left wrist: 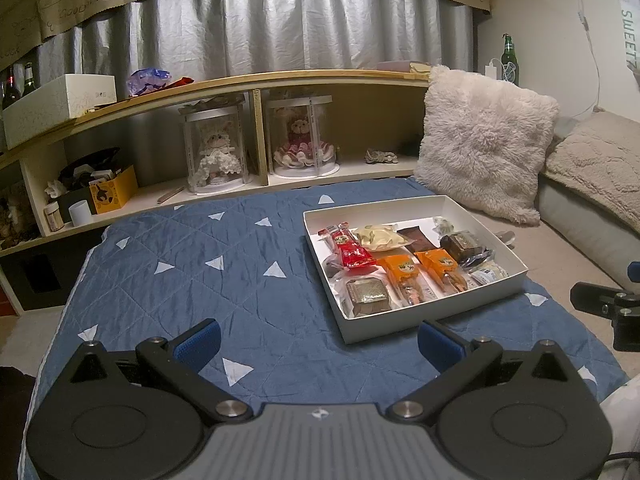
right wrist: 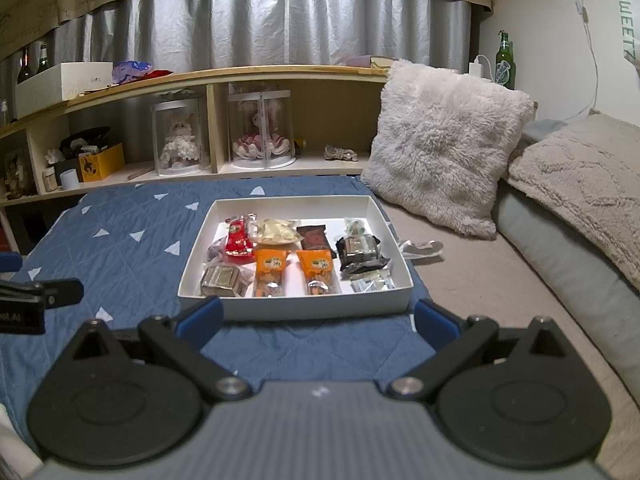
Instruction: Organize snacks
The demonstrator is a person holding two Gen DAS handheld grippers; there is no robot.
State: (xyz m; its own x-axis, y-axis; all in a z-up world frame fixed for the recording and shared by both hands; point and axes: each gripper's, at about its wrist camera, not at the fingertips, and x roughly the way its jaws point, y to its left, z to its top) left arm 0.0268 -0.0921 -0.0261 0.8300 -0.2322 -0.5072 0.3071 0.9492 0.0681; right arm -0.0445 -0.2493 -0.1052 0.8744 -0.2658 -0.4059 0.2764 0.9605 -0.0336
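Note:
A white shallow box (left wrist: 430, 322) (right wrist: 304, 309) lies on a blue quilt (left wrist: 208, 264) (right wrist: 132, 216). It holds several wrapped snacks: a red pack (left wrist: 352, 249) (right wrist: 238, 239), two orange packs (left wrist: 404, 276) (right wrist: 272, 268), a pale pack (left wrist: 380, 237), brown and dark packs (right wrist: 360, 254). My left gripper (left wrist: 319, 340) is open and empty, low over the quilt, near the box's front left corner. My right gripper (right wrist: 318, 322) is open and empty, just in front of the box's near wall. Each gripper shows at the edge of the other's view.
A fluffy white cushion (left wrist: 486, 140) (right wrist: 444, 148) and a beige blanket (right wrist: 580, 172) lie to the right. A low wooden shelf (left wrist: 256, 128) behind the quilt holds two dolls in clear cases, a yellow box and bottles. Grey curtains hang behind.

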